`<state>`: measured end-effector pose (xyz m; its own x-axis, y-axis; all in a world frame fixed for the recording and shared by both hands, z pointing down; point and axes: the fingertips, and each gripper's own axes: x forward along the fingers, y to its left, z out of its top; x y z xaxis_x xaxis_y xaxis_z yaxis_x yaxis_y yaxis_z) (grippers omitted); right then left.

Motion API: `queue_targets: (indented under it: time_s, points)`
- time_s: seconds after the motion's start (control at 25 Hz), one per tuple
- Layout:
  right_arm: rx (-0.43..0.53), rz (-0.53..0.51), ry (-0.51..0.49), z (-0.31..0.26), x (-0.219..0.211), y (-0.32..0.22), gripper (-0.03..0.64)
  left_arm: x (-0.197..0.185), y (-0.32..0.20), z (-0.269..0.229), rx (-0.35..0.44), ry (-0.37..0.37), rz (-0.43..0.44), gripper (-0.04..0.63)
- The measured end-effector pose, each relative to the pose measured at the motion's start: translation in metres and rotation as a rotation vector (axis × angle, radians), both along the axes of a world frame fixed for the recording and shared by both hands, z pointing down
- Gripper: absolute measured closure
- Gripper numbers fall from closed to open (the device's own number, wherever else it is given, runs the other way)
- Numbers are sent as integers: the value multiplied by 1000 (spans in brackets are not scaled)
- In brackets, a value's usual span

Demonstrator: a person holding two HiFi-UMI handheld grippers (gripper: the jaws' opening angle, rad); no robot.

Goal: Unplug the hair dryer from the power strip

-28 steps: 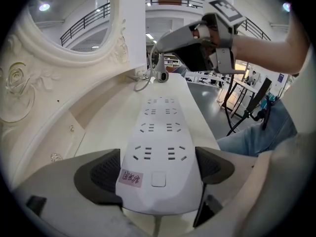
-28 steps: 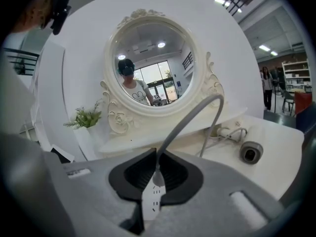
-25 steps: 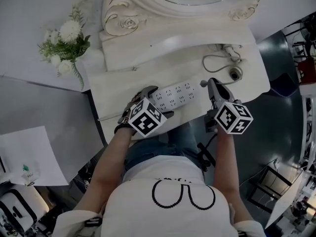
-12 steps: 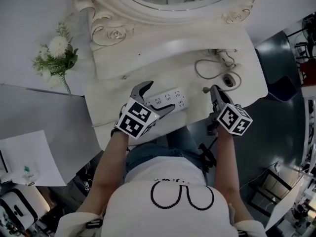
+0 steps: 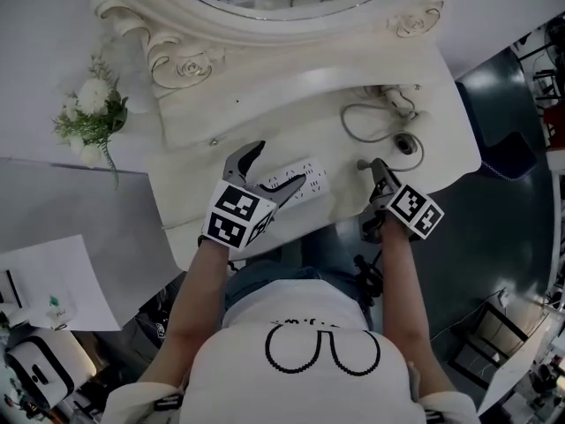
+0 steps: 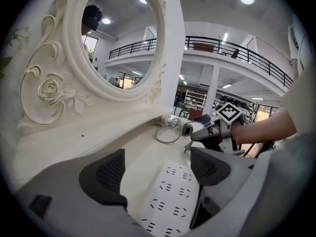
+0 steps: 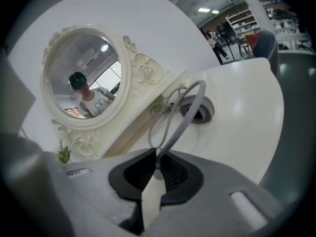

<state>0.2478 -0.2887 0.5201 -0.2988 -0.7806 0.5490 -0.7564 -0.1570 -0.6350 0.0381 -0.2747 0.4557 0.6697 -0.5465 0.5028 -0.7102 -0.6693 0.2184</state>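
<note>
My right tool (image 7: 157,168) is clamped shut on the grey cord (image 7: 183,116), right at its plug (image 5: 363,163) end. In the head view the plug sits clear of the near end of the power strip (image 6: 170,206), so I judge it is already out of its socket. My left tool (image 6: 159,171) straddles the strip with its jaws wide and closing. The strip lies between the pads, but I see no pad pressing on it.

To finish this well, I should close the left tool squarely across the strip's width so it cannot slide on the smooth worktop (image 5: 291,104). I should carry the plug away along the line of its pins, not sideways. I should keep slack in the cord so it does not tug the hair dryer (image 5: 405,142). That lies near the worktop's right edge inside a loop of its own cord, well apart from the strip.

I see no real container on the worktop: no box, tray or cup. The nearest thing to holders is the strip's rows of sockets, and every one I can see from the left gripper view is empty. A bunch of white flowers (image 5: 88,113) lies off to the left, and I cannot make out a vase.
</note>
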Motion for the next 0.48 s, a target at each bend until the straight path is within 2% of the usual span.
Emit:
queue_targets:
  time_s: [0.04,0.12,0.2,0.24,0.36,0.44,0.48]
  points:
    - [-2,7,-5,3,1,1,588,-1,1,-1,9,-3,-11,203]
    - [-25,10,32,10,4,5,556,-7,3,-2,23,-20,-45,315]
    - [-42,3,106,15,6,10,521,-18,3,0,23,-47,-92,518]
    - [-47,-3,151,17,7,12,506,-22,3,0,20,-52,-111,574]
    - [-74,-34,282,20,9,20,414,-30,5,-5,19,-38,-118,597]
    - [-95,-50,316,23,7,28,328,-30,8,-8,30,-39,-100,597]
    - [-101,-52,317,23,5,32,314,-30,10,-8,35,-43,-89,597]
